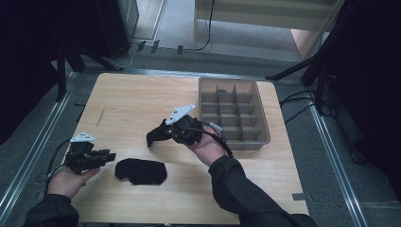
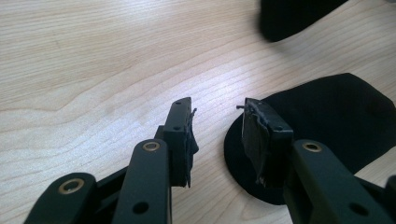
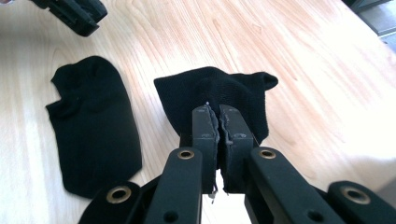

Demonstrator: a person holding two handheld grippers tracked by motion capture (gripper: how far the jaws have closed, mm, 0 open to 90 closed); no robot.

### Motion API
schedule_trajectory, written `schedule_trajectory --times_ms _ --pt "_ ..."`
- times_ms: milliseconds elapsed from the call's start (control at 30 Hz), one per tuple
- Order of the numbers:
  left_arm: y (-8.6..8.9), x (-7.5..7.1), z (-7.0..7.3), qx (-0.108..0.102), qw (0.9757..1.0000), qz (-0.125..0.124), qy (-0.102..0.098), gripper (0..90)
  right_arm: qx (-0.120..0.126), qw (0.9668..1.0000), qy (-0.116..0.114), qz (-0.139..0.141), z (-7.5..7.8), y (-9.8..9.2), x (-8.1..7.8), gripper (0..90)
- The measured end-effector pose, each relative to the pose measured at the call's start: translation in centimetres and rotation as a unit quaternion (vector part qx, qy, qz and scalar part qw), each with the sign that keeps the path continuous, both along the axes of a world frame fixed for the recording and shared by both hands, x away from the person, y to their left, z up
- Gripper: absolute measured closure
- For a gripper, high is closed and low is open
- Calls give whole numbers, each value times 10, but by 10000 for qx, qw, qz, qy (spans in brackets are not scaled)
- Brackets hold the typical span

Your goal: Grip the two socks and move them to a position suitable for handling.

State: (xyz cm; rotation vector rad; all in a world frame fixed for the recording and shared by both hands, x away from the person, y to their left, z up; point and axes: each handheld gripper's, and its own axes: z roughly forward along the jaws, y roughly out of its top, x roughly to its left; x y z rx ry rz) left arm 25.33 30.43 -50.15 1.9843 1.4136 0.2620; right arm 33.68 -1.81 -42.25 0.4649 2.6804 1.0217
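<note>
Two black socks are here. One sock [image 1: 141, 171] [image 3: 93, 126] [image 2: 336, 121] lies flat on the wooden table near its front. The other sock [image 1: 157, 135] [image 3: 219, 91] hangs bunched from my right gripper [image 1: 163, 134] [image 3: 218, 112], which is shut on it just above the table's middle. My left gripper [image 1: 109, 156] [image 2: 217, 112] stands open at the front left, its jaws just left of the flat sock's edge with nothing between them. The held sock's dark tip [image 2: 294, 16] hangs at the top of the left gripper view.
A grey plastic tray [image 1: 258, 142] with several empty compartments stands at the back right of the table [image 1: 132, 99]. Bare wood stretches across the back left. Black stands and cables ring the table on the floor.
</note>
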Motion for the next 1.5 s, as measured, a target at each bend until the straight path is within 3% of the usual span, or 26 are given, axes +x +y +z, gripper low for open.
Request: schedule_trajectory --times_ms 267,567,733,967,1133,1300,1500 --pt "-1 0 1 -18 10000 -23 5 623 -542 9976 -166 391 38 -1 -5 855" --pt "0 1 2 -56 10000 -7 -9 622 -855 9937 148 705 28 21 -3 856" --pt "0 1 2 -92 9999 -8 -39 621 -966 9916 175 843 30 41 -5 855" --pt "-1 1 3 -99 9999 -5 -69 621 -1144 9877 300 1026 21 70 -4 855" --pt "-12 8 8 -188 9995 -55 -250 645 -1113 9874 279 1087 25 77 -7 855" --pt "-22 16 8 -182 9996 -70 -213 728 -1097 9876 237 1099 27 79 -8 855" --pt "-36 25 5 -196 9995 -173 -155 736 -1023 9884 220 1101 31 80 -9 856"
